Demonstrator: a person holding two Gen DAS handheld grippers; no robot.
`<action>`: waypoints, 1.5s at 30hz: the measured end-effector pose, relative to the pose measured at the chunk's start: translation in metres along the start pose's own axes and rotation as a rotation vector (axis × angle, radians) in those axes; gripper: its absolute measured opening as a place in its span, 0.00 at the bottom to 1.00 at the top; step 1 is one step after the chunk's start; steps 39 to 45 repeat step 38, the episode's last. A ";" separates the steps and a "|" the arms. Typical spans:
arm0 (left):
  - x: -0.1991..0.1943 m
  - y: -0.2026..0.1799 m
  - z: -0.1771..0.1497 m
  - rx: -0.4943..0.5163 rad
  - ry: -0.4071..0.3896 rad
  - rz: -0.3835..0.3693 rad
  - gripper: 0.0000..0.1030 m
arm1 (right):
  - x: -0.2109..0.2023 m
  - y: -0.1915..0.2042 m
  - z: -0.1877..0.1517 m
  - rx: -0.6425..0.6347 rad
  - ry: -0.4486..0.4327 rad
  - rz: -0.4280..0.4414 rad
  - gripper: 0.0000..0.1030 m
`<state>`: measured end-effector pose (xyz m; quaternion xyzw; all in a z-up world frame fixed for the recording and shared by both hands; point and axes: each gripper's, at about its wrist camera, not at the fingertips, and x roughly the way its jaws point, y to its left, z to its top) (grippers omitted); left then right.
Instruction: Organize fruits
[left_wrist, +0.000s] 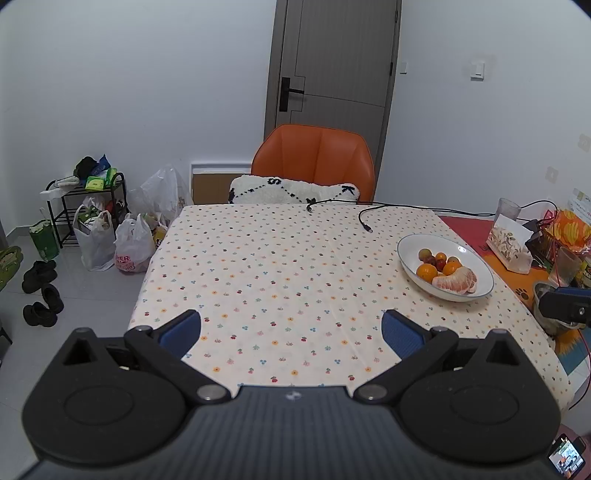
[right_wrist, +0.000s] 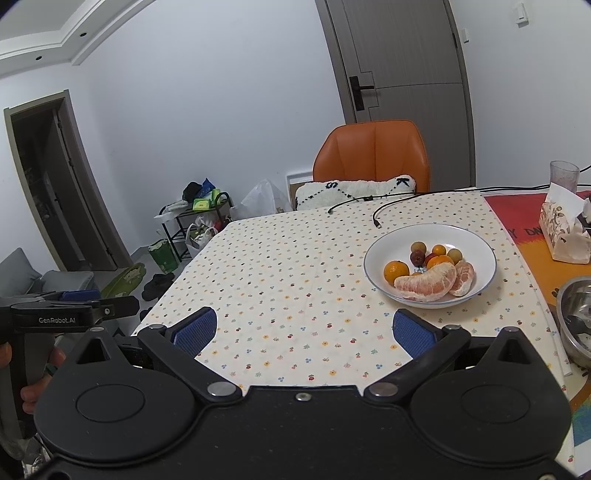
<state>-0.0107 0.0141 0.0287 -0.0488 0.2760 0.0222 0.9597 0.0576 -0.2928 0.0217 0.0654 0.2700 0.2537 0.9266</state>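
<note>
A white bowl (left_wrist: 410, 249) (right_wrist: 391, 240) stands on the right part of the dotted tablecloth (left_wrist: 280, 266) (right_wrist: 295, 280). It holds peeled pomelo segments (left_wrist: 455, 281) (right_wrist: 424, 282), oranges (left_wrist: 427, 272) (right_wrist: 396, 270) and several small round fruits (right_wrist: 419, 246). My left gripper (left_wrist: 291, 328) is open and empty above the near middle of the table, left of the bowl. My right gripper (right_wrist: 304, 328) is open and empty, just in front of the bowl. The left gripper also shows at the left edge of the right wrist view (right_wrist: 74, 301).
Two black cables (left_wrist: 365, 218) (right_wrist: 376, 218) lie at the far edge. An orange chair (left_wrist: 314, 162) (right_wrist: 373, 155) with a cushion stands behind. A tissue bag (left_wrist: 511, 242) (right_wrist: 563, 232), a glass (right_wrist: 563, 175) and a metal bowl (right_wrist: 578, 317) sit right. Bags (left_wrist: 110, 243) lie on the floor left.
</note>
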 end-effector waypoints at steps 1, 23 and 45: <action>0.000 0.000 0.000 0.000 0.000 0.000 1.00 | 0.000 0.000 0.000 0.000 0.000 -0.001 1.00; 0.000 0.000 0.000 0.009 0.003 -0.006 1.00 | 0.001 -0.002 0.000 0.002 0.005 -0.002 1.00; 0.004 -0.003 -0.005 0.031 0.014 -0.020 1.00 | 0.003 -0.003 -0.002 0.008 0.009 0.003 1.00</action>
